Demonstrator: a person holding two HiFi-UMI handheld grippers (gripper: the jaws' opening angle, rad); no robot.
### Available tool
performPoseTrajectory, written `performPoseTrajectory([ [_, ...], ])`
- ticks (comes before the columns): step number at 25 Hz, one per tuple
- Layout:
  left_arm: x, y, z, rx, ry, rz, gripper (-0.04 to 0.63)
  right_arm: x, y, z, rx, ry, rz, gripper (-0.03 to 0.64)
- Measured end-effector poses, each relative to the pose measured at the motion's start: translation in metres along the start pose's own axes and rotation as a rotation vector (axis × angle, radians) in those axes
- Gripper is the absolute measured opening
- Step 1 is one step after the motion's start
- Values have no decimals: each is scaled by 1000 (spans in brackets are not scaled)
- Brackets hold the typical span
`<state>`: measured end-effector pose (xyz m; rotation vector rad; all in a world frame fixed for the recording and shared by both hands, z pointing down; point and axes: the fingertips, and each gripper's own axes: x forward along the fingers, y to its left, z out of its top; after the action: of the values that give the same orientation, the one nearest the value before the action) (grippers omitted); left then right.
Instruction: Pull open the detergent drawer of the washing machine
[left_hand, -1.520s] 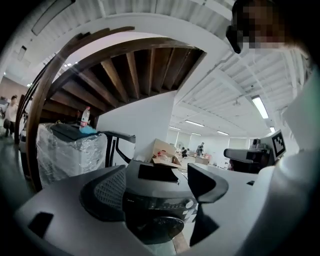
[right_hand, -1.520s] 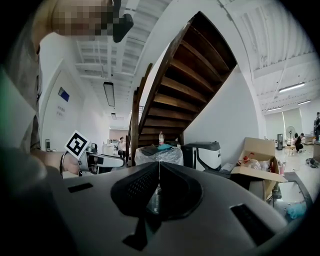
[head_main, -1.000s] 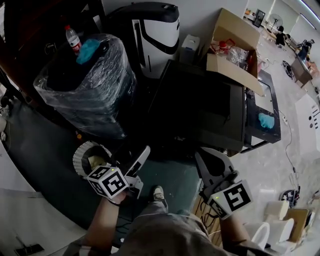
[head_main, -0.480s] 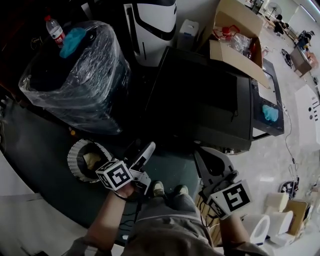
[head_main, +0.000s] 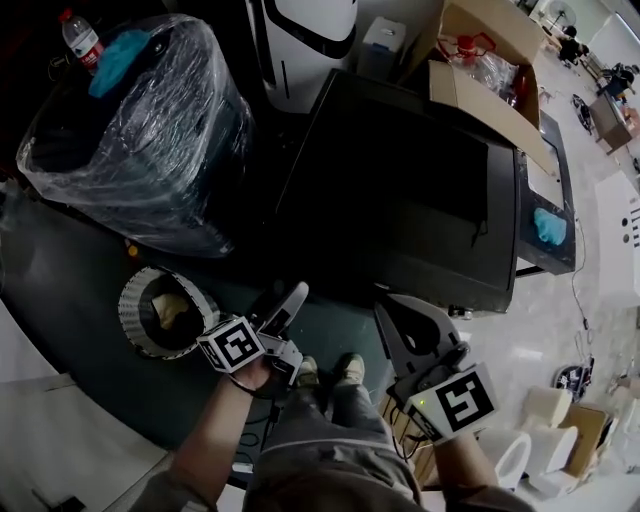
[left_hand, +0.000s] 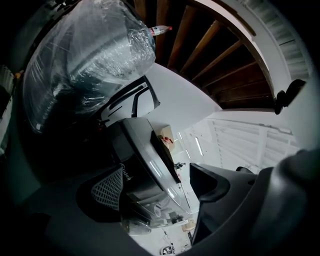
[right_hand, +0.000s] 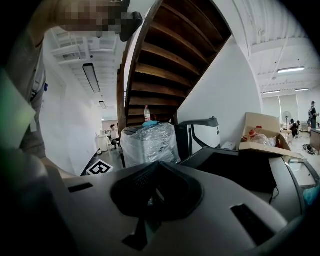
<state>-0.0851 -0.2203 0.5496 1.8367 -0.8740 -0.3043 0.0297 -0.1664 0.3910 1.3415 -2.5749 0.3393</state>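
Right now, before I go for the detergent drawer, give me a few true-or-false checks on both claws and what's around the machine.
1. The left claw is open, with the washing machine showing between its jaws. True.
2. The right claw is clamped on the machine. False: it is shut on nothing and held short of it.
3. A water bottle stands on top of the plastic-wrapped bundle. True.
4. The round bin sits on the person's right. False: it is on the floor at the left.
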Motion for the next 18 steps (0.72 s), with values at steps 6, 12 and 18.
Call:
performPoseTrajectory([
  [6,24,31,-20,-78,-29,-14,419,17,-11,-13,49,-18,19,31],
  [12,42,66,-32,-231,-94,-11,419,24,-24,-42,9,15,55,31],
  [18,55,75,-30,-272,-159,-70,422,31,-29,-56,8,22,76,31],
])
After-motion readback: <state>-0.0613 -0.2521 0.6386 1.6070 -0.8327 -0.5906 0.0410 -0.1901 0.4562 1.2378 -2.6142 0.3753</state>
